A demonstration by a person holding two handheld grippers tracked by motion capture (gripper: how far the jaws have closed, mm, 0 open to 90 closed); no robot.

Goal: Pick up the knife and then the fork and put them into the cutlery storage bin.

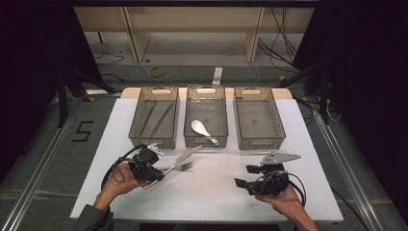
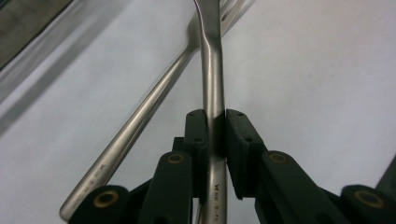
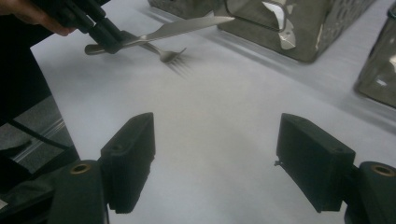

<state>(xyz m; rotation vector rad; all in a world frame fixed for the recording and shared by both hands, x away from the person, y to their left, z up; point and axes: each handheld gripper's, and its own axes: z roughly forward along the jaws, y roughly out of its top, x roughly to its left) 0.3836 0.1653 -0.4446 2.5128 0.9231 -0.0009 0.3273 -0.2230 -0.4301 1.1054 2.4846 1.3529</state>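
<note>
A slim silver metal knife (image 2: 213, 70) is gripped by its handle between the two black pads of the left gripper (image 2: 215, 140), which are pressed together on it from both sides. In the left gripper view the handle runs straight up from between the pads, and its stamped butt end is seen below them. In the high view the knife's blade (image 1: 185, 155) is pointed up and away from the left gripper (image 1: 159, 173), toward the front wall of the middle basket, with the tip held just short of it.

A silver metal fork (image 1: 180, 167) is seen just beside the knife, on the white tabletop (image 1: 211, 192). Its handle is crossed by the knife near the pads, and its tines are pointed toward the table's middle. In the left gripper view the fork's handle (image 2: 140, 135) is seen slanting off to the left of the clamped knife, outside the pads. Whether the two handles touch cannot be told.

Beyond the knife, three grey mesh baskets are lined up side by side. A white spoon (image 1: 202, 130) is held in the middle basket (image 1: 207, 94); thin dark sticks (image 1: 155, 118) are lain in the left basket (image 1: 139, 115). The right basket (image 1: 276, 115) stands farthest from the knife.

Well apart from the knife, toward the table's right near corner, the right gripper (image 1: 243, 175) is held with its pads (image 3: 130, 158) spread wide over bare tabletop, nothing between them.
</note>
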